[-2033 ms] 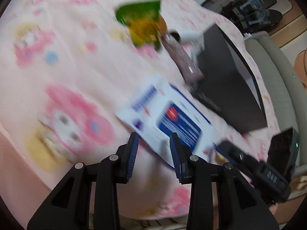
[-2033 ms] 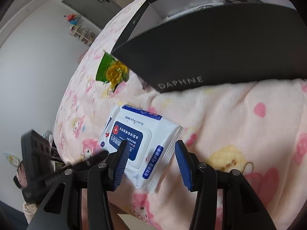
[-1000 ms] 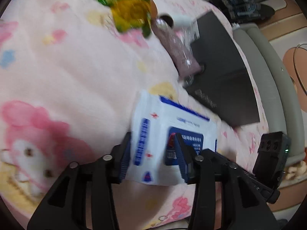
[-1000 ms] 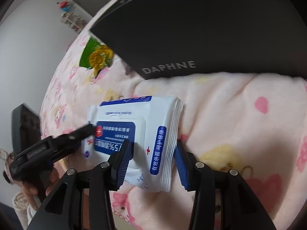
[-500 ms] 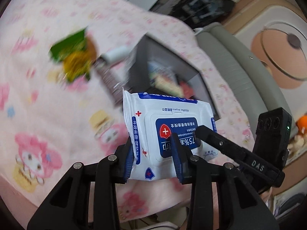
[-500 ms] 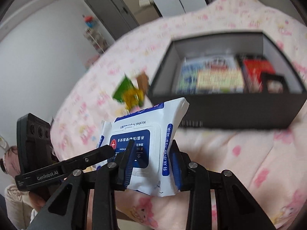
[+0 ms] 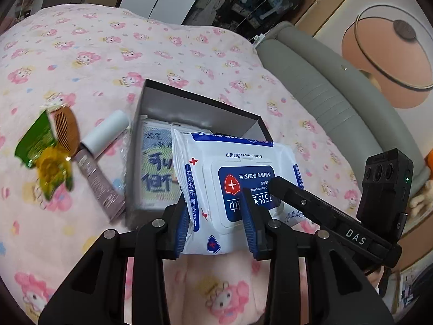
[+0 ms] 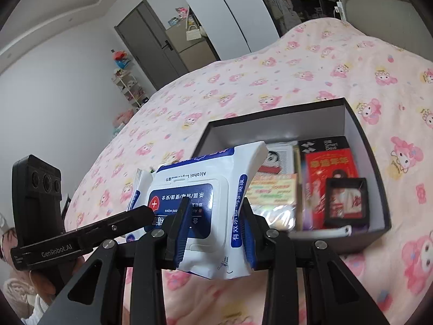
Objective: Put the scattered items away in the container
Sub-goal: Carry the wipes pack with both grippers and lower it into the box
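Wipes pack airborne, both grippers pinching it.

Left of black box point(image 7: 151, 103): snack packet point(image 7: 35, 140), comb point(image 7: 66, 127), tubes on bedspread. Alcohol wipes pack point(image 7: 232, 178), lying flat a second ago, now lifted over box's near wall, clamped by left gripper point(image 7: 216, 219) and right gripper point(image 8: 213, 227); drop-in likely next.

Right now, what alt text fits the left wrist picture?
Two handheld grippers grip a white-and-blue alcohol wipes pack above an open black box on a pink cartoon bedspread. A comb, green packet and tubes lie beside the box.

Soft, even indoor light; strong fisheye bending and dark corners; slight motion blur leftward.
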